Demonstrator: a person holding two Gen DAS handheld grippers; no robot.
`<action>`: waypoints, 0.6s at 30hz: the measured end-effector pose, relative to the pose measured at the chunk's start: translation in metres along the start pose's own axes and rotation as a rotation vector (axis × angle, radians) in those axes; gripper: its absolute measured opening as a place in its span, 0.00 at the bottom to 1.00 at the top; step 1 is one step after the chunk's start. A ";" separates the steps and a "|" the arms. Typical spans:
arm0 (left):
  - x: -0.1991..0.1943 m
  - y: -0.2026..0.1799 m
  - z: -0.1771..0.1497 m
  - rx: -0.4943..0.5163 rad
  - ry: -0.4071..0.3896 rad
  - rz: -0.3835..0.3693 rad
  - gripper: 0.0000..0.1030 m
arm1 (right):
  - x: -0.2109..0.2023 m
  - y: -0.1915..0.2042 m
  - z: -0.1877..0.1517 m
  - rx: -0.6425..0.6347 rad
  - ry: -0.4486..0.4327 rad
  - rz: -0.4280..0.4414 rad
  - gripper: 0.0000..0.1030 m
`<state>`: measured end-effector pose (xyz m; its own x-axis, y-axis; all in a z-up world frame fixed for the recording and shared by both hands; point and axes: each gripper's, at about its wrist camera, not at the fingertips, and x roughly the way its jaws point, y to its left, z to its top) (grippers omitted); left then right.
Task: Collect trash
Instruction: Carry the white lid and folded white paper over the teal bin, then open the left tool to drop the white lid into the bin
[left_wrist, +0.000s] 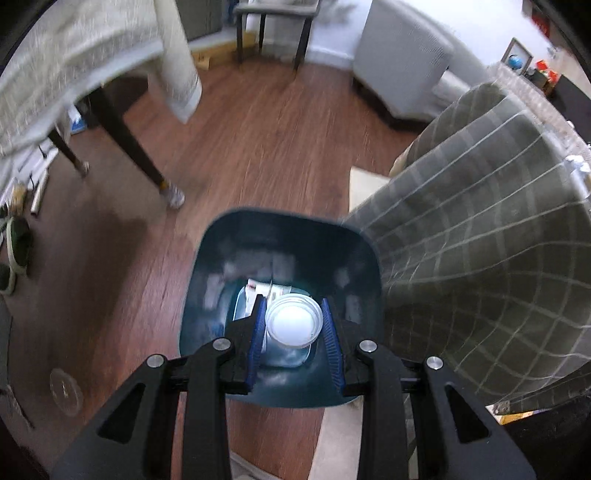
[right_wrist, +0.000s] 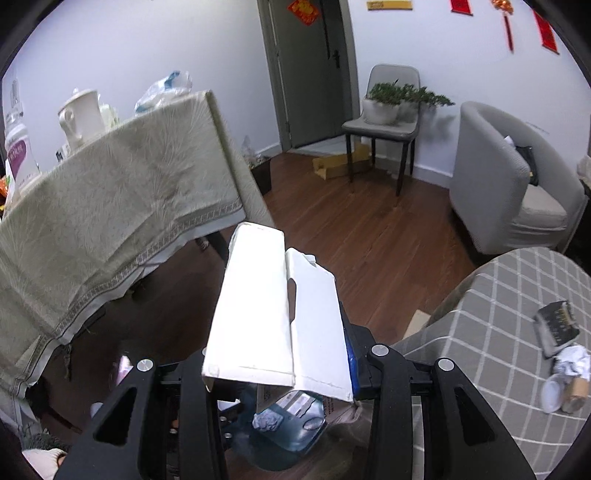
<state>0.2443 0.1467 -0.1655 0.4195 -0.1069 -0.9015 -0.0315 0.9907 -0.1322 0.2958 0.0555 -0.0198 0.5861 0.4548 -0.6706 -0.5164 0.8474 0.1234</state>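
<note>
A table with a pale cloth (right_wrist: 110, 221) stands on the wooden floor (right_wrist: 332, 206), and a white jug (right_wrist: 79, 118) is on it. A grey chair (right_wrist: 384, 122) carries a plant (right_wrist: 391, 98) near the door (right_wrist: 310, 70). An armchair (right_wrist: 506, 184) is beside it.

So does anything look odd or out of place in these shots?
Yes. A clear plastic lid lies loose on the wood floor left of the bin. On the checked cloth, a crumpled paper sits beside a small dark box lying askew. Blur hides finer detail.
</note>
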 end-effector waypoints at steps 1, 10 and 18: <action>0.006 0.003 -0.003 0.000 0.017 0.008 0.32 | 0.005 0.003 -0.001 0.004 0.013 0.006 0.39; 0.044 0.032 -0.024 -0.056 0.142 0.020 0.32 | 0.034 0.029 -0.007 -0.016 0.076 0.042 0.39; 0.044 0.055 -0.034 -0.103 0.138 0.026 0.50 | 0.069 0.041 -0.018 -0.008 0.150 0.046 0.39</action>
<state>0.2301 0.1938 -0.2267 0.2887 -0.0987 -0.9523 -0.1363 0.9803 -0.1429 0.3037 0.1160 -0.0741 0.4623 0.4462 -0.7662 -0.5454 0.8244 0.1510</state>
